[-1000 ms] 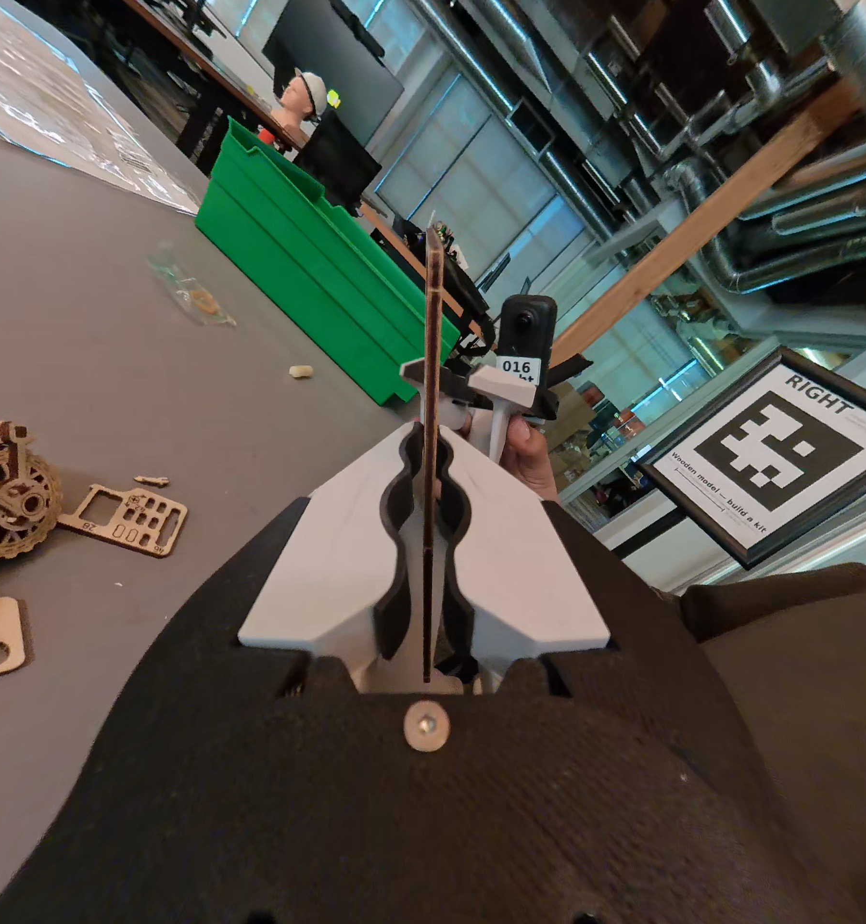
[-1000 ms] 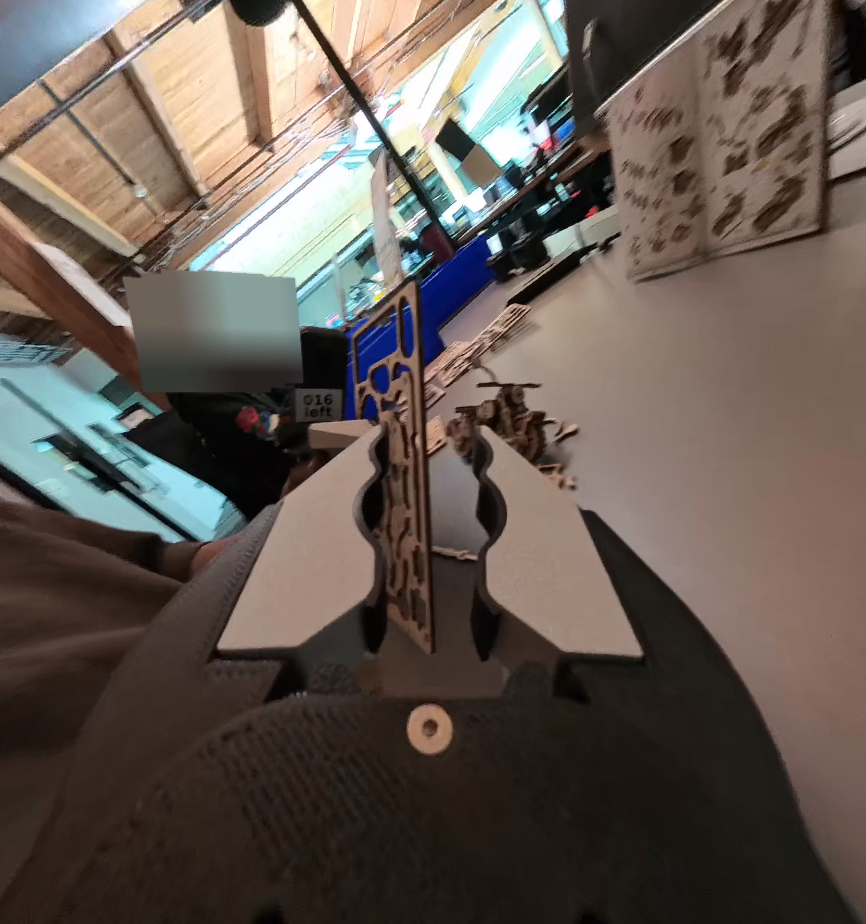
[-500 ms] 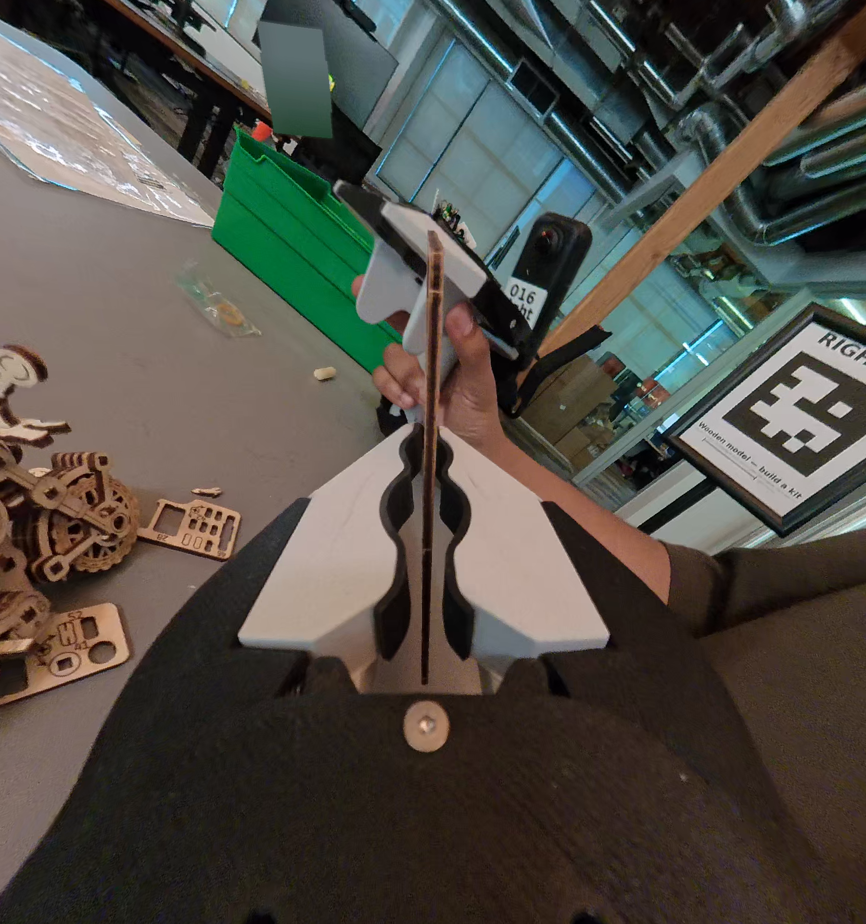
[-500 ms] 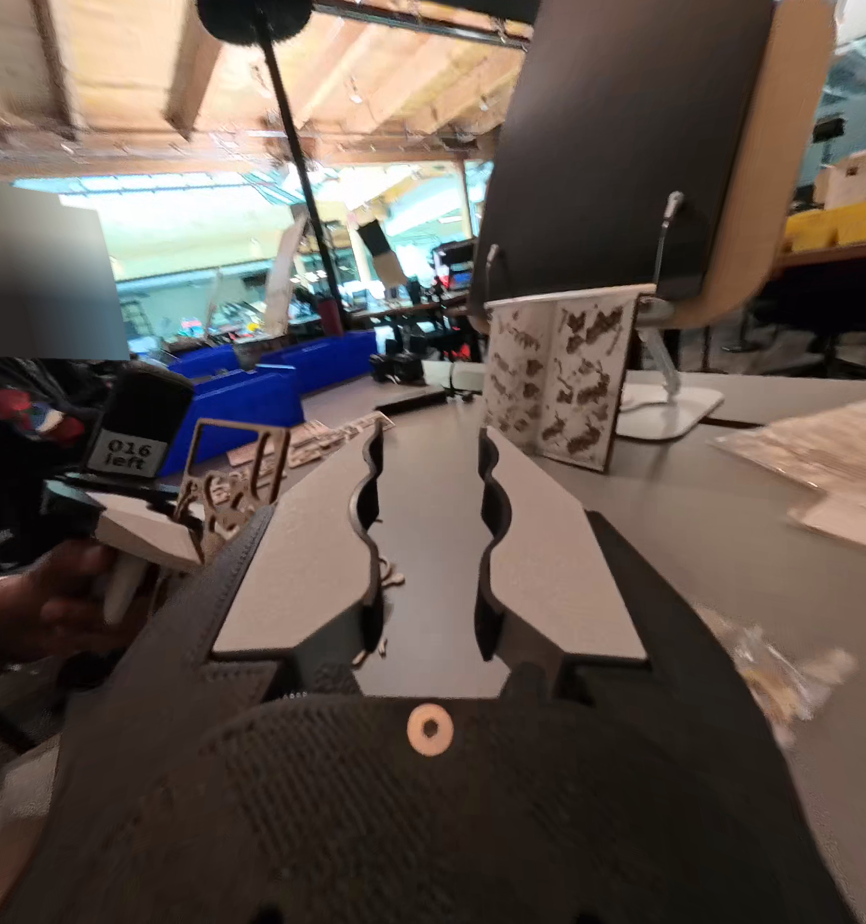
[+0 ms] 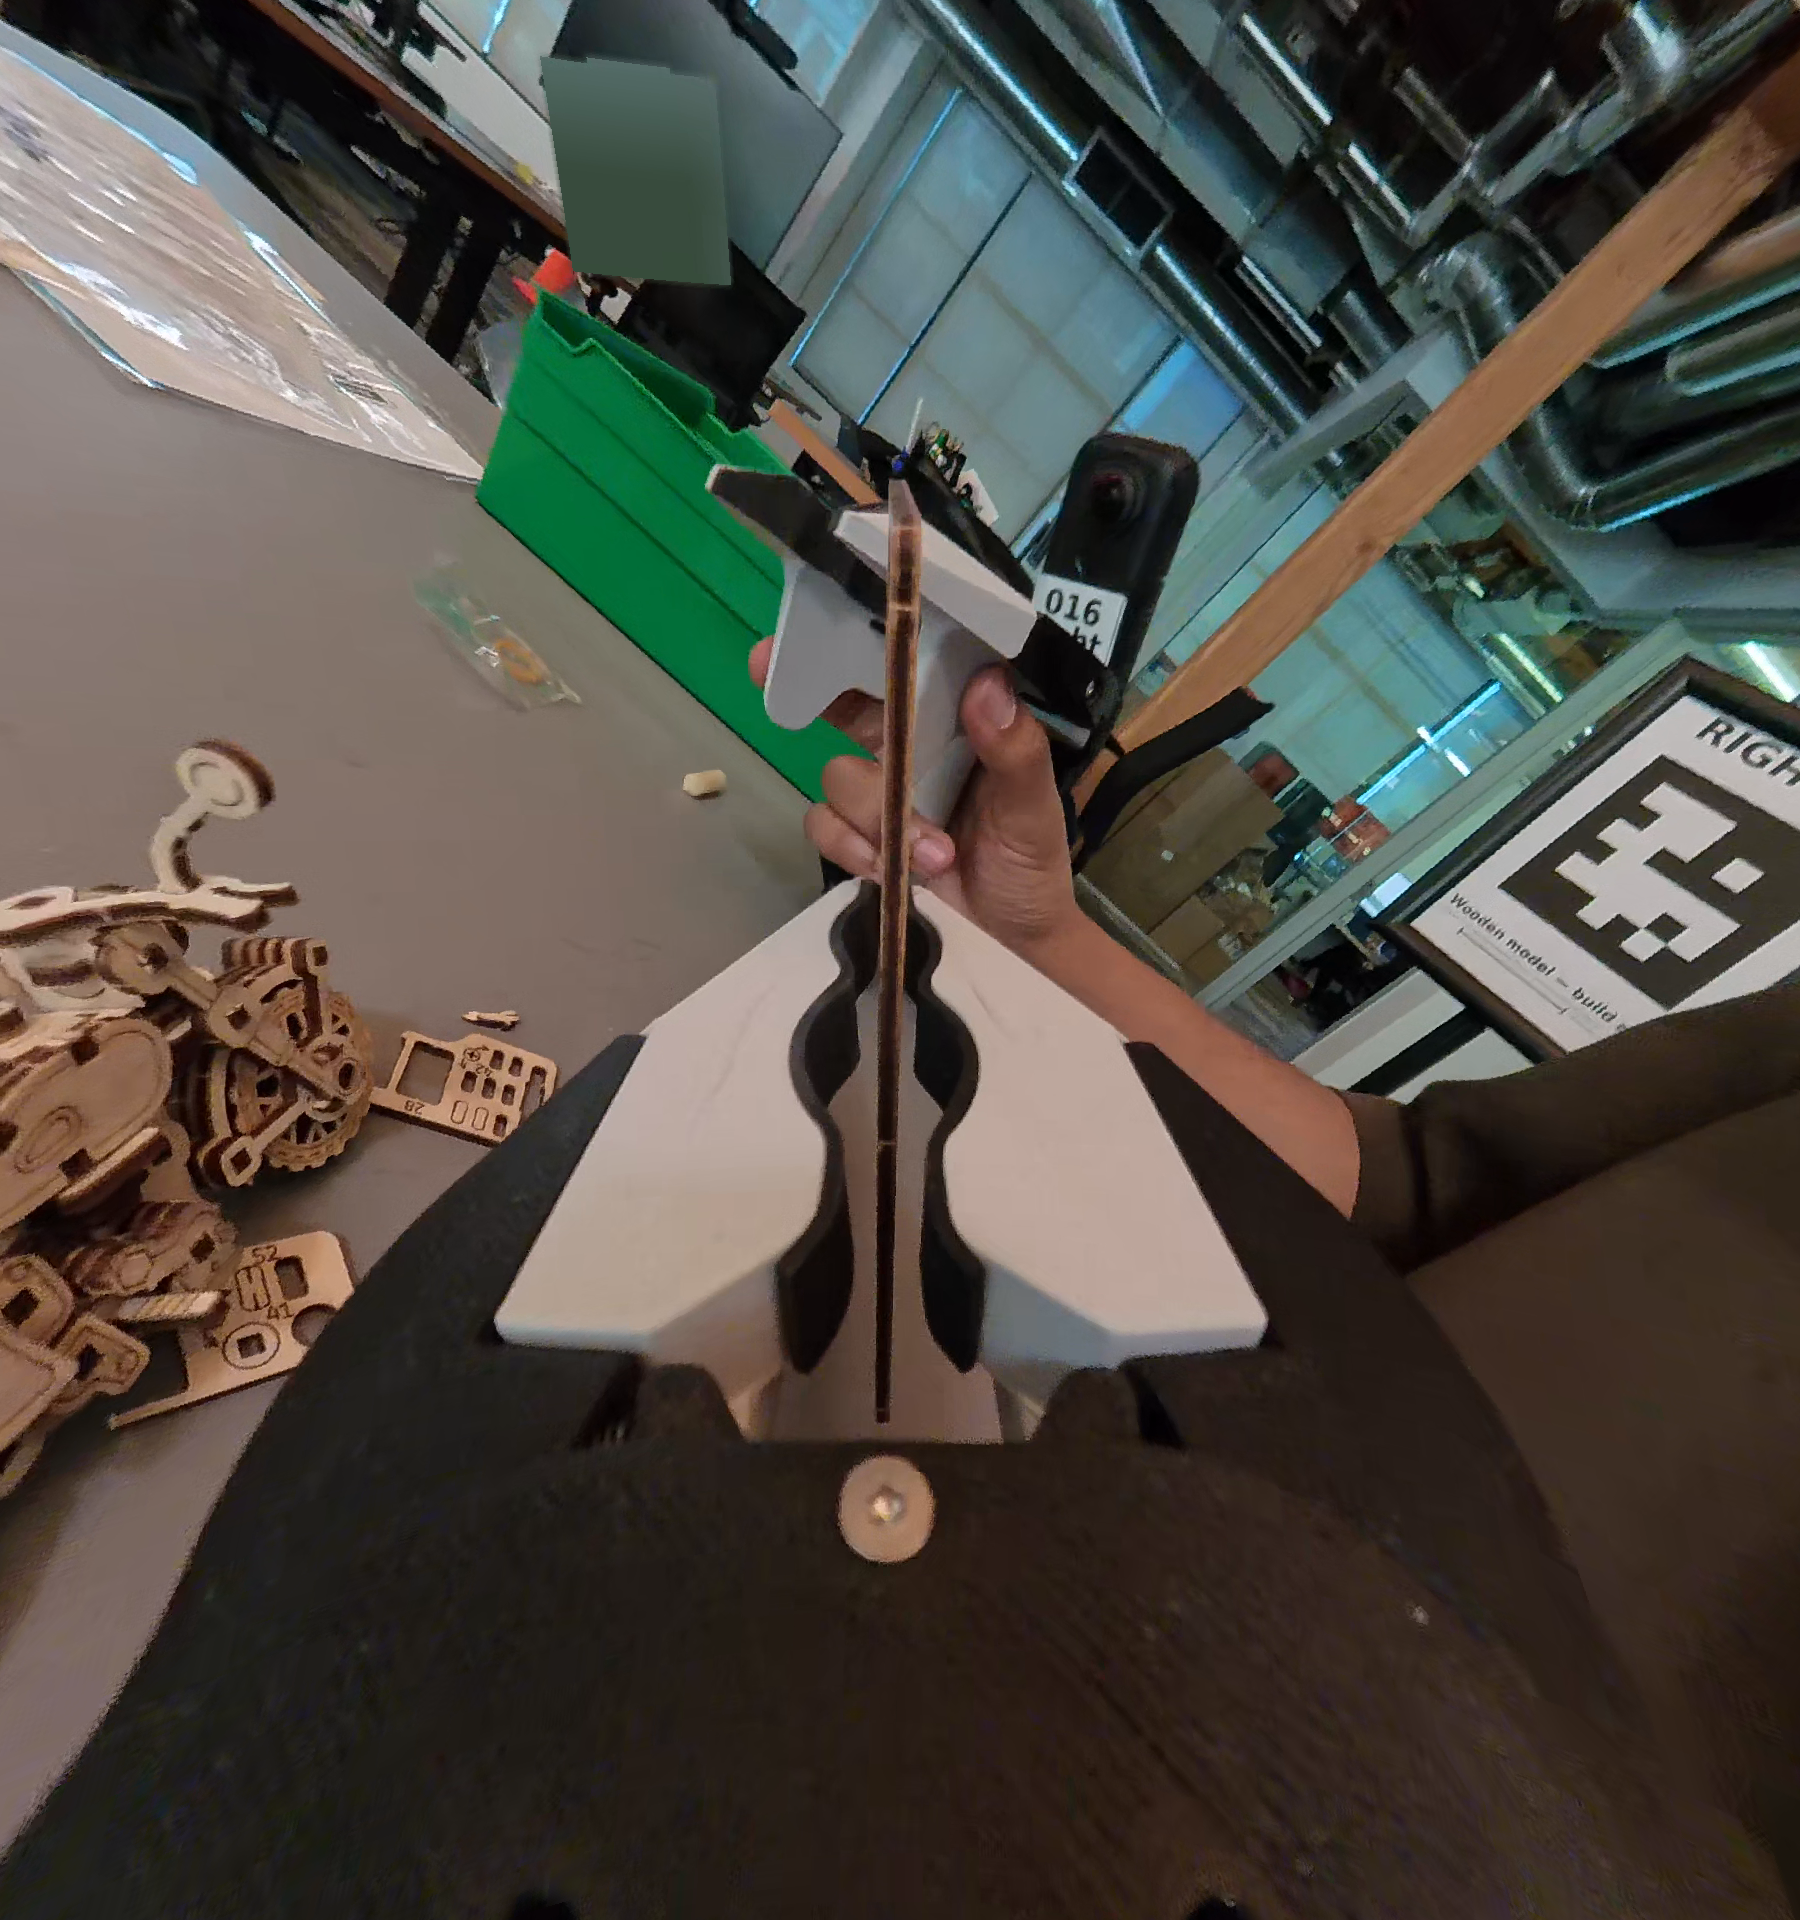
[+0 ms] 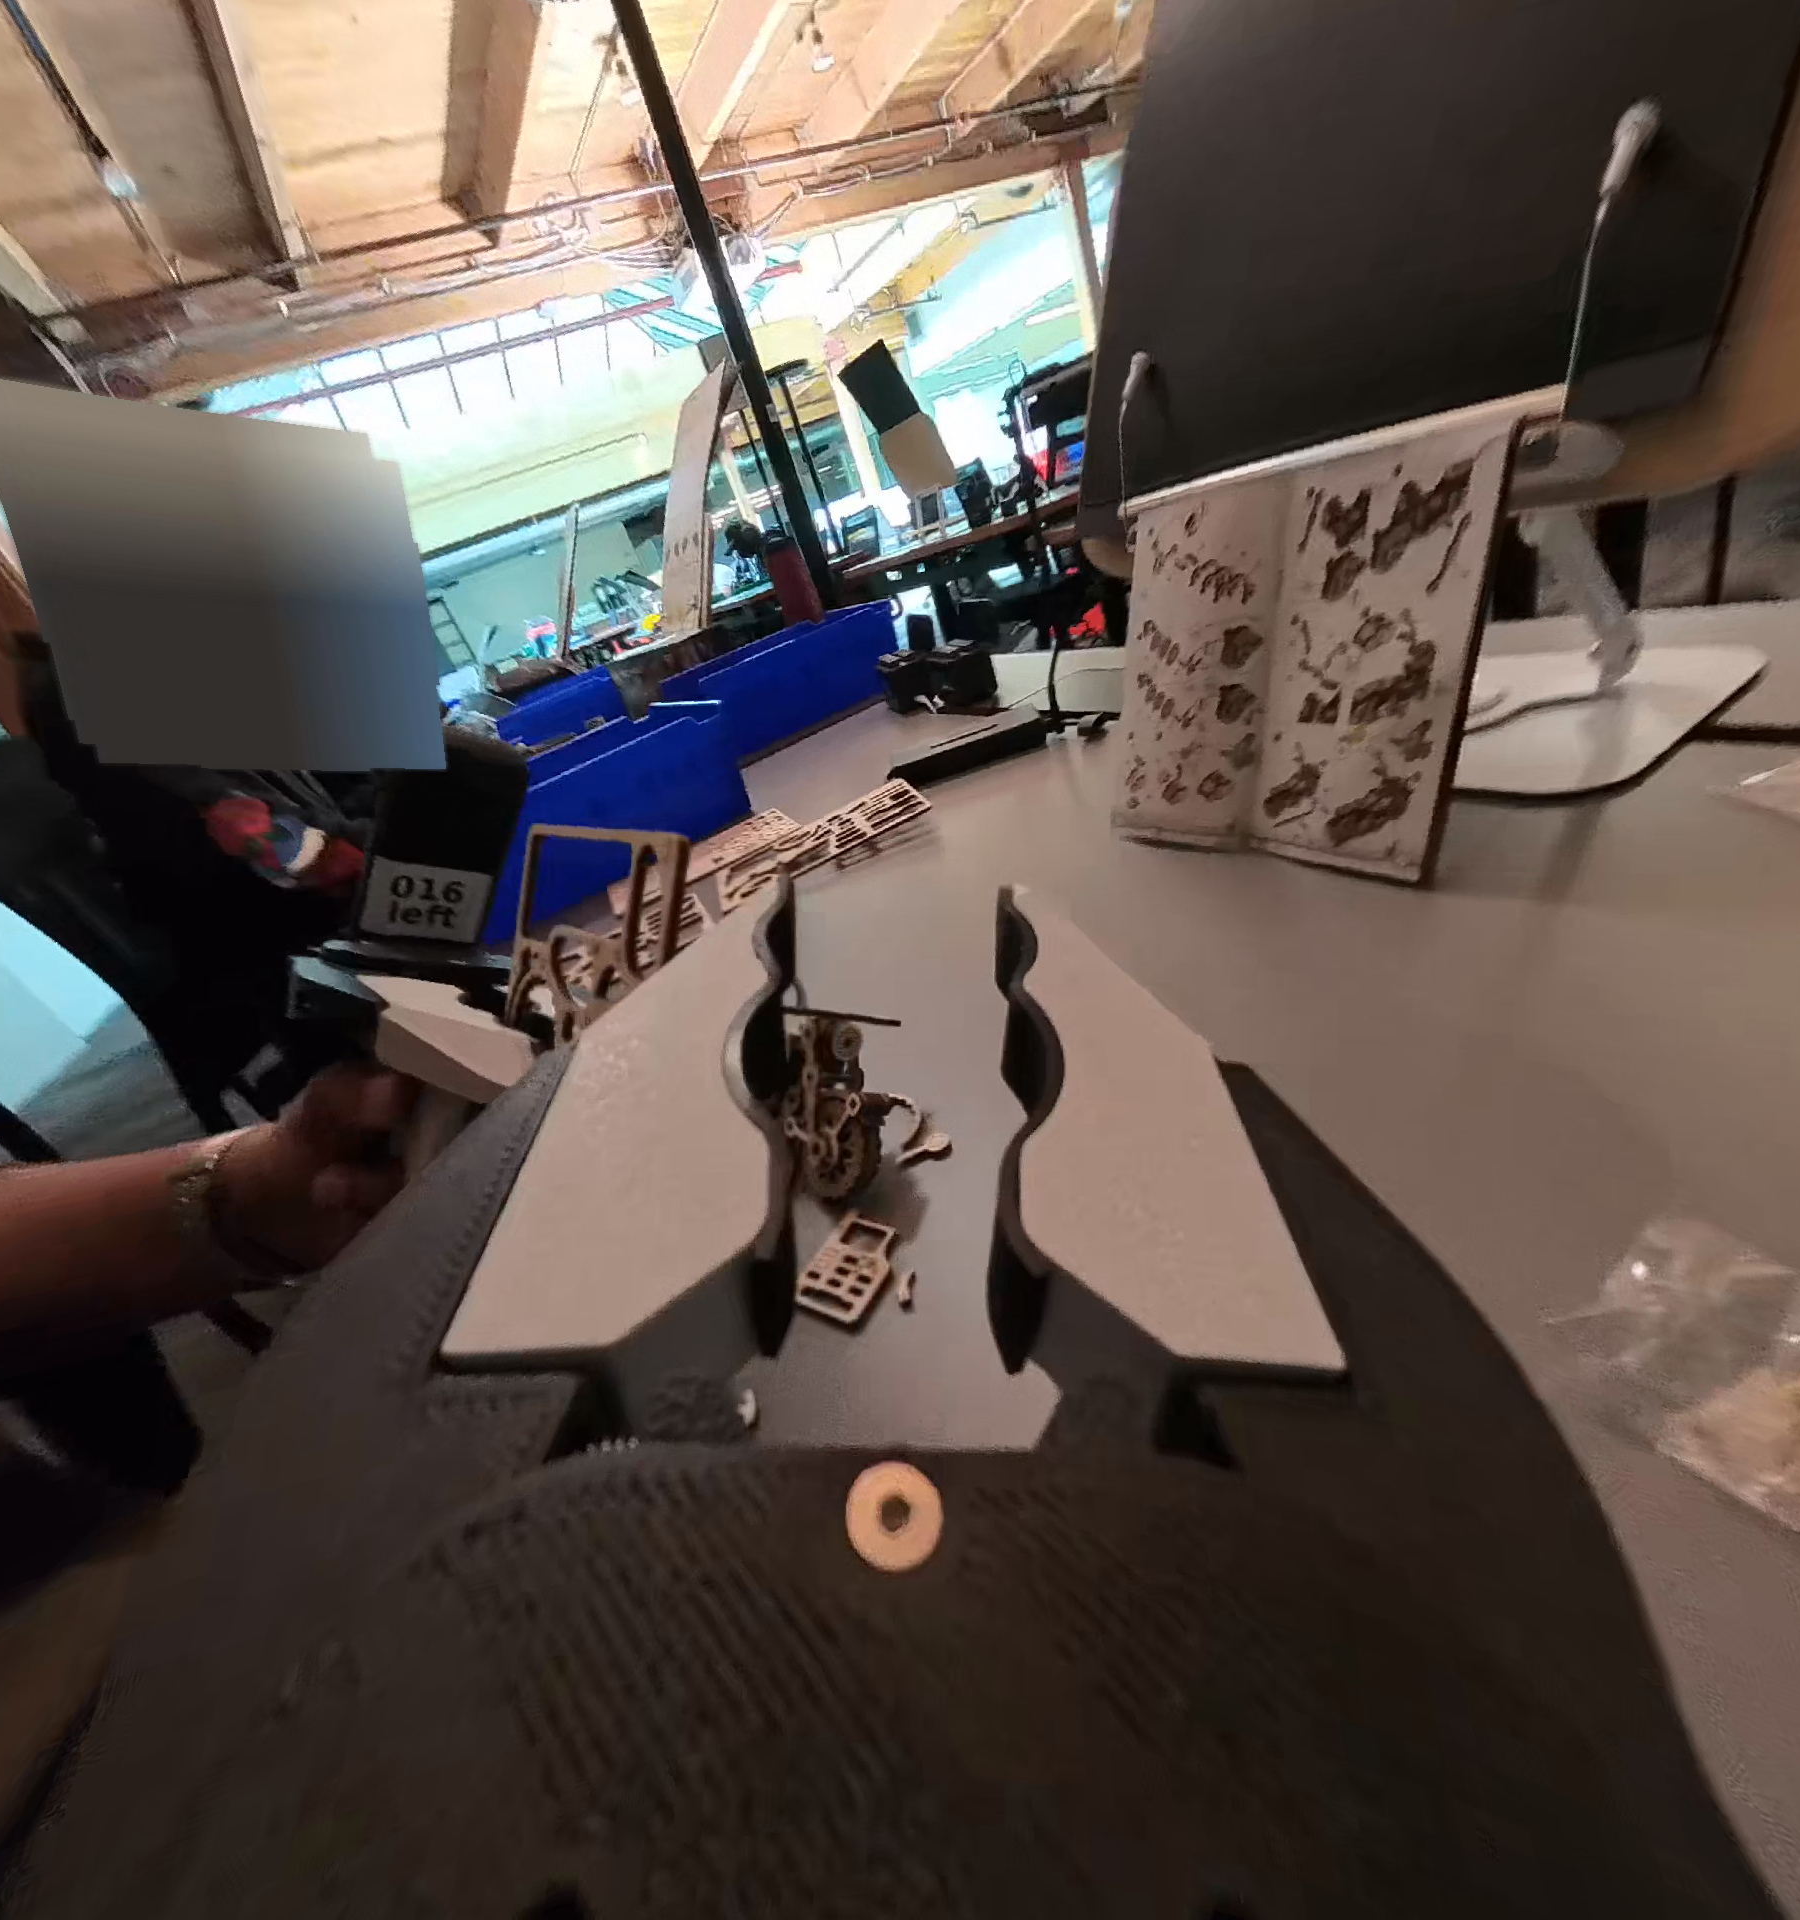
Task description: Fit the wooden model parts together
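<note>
My left gripper is shut on a thin wooden parts sheet, seen edge-on and held up above the table. The same sheet shows as a cut-out frame at the left of the right wrist view, held by the left gripper. My right gripper is open and empty above the table; it also shows in the left wrist view, behind the sheet. A part-built wooden motorcycle model lies on the grey table at the left, and shows between the right fingers.
Small cut-out sheet pieces lie by the model. A green bin stands behind. In the right wrist view: blue bins, more wooden sheets, an open instruction booklet on a stand, plastic bags. Left tips to right tips: about 10 cm.
My right gripper let go of the wooden sheet and drew away, turning toward the table. The left gripper keeps the sheet and has swung toward the model.
</note>
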Motion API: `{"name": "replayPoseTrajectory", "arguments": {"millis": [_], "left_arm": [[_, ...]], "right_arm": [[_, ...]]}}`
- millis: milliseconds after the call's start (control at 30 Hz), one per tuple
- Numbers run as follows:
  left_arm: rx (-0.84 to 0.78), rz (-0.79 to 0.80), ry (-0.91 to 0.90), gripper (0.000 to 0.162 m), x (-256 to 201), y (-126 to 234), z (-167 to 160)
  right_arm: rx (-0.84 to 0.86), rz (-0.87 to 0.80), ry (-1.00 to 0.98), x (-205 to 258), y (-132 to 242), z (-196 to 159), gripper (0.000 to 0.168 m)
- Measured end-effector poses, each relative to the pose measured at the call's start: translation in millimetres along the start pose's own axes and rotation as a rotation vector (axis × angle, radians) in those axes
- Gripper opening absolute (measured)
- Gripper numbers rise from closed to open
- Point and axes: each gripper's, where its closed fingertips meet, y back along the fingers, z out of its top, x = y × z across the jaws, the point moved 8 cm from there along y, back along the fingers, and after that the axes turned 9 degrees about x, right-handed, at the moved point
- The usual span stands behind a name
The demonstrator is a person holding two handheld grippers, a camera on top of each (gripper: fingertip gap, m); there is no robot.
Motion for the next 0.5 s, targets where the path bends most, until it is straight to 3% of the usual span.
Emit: {"name": "replayPoseTrajectory", "arguments": {"millis": [233, 500], "left_arm": [[-0.055, 0.026, 0.031, 0.000, 12.9, 14.1, 3.0], [-0.142, 0.011, 0.124, 0.000, 20.7, 29.1, 7.5]], "right_arm": [[-0.043, 0.071, -0.125, -0.4, -1.6, -0.5, 0.039], [0.204, 0.326, -0.185, 21.9, -38.7, -23.3, 0.038]]}}
